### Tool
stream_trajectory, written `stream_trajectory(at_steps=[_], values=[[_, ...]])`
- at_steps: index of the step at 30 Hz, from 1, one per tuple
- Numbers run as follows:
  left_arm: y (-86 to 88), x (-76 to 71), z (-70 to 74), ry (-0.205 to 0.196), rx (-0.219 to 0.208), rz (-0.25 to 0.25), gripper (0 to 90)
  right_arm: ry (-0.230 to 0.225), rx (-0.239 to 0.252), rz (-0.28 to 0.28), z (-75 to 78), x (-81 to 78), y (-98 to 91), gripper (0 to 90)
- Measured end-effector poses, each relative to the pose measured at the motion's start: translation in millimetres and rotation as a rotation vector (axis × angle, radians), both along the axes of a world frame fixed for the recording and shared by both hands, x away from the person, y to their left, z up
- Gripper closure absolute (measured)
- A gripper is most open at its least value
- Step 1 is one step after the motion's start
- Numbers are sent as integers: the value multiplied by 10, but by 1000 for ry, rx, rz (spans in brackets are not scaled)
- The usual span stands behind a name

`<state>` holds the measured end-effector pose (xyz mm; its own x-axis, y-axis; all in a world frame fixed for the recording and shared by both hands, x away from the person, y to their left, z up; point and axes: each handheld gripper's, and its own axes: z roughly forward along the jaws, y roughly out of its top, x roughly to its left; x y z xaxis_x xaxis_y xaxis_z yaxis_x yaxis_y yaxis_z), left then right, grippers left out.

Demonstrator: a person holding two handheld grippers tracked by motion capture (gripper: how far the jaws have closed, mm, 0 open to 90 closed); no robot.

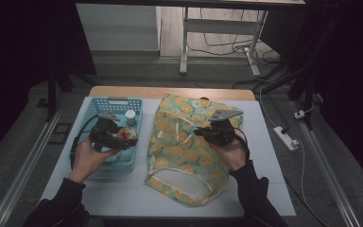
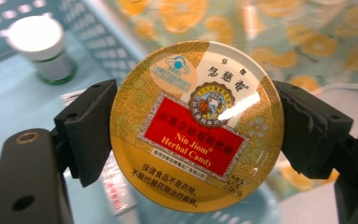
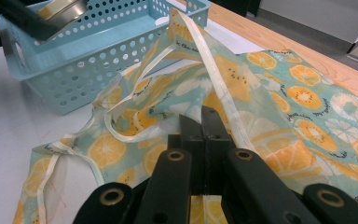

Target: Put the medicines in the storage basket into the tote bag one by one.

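Note:
A round gold tin point(image 2: 196, 126) with a red "Nin Jiom Herbal Candy" label is pinched between the pads of my left gripper point(image 2: 198, 130). In the high view that left gripper point(image 1: 123, 137) holds the tin point(image 1: 125, 135) above the blue perforated basket point(image 1: 111, 101). A small white-capped bottle point(image 1: 130, 116) stands in the basket. To the right lies a teal fabric bag point(image 1: 189, 156) printed with orange slices, its mouth toward me. My right gripper point(image 1: 202, 132) rests on it. Its jaws are shut point(image 3: 200, 119) on the bag's cloth point(image 3: 307, 102) beside a cream strap point(image 3: 214, 70), which is lifted.
The basket point(image 3: 98, 70) stands just left of the bag on a white tabletop point(image 1: 264, 156) with a wooden far edge point(image 1: 170, 92). A flat packet point(image 2: 116, 186) lies in the basket. A power strip point(image 1: 286, 138) and cables lie on the floor at right.

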<state>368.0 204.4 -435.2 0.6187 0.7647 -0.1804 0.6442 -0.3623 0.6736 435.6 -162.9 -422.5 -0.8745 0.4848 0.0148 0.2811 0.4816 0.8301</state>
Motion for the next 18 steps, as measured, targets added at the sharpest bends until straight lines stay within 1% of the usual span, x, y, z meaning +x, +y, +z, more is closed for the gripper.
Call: stream_trajectory(at_steps=[3, 8, 14, 18], values=[[-101, -51, 20, -11, 4, -35, 203, 0, -1, -1, -1, 0, 0, 900], [-293, -124, 18, -22, -5, -84, 203, 0, 1, -3, -4, 3, -2, 900], [-482, -168, -38, -27, -16, -146, 203, -2, -2, -8, -4, 7, -12, 900], [-602, -184, -89, -24, -8, -181, 203, -4, -2, -11, -4, 11, -17, 900]])
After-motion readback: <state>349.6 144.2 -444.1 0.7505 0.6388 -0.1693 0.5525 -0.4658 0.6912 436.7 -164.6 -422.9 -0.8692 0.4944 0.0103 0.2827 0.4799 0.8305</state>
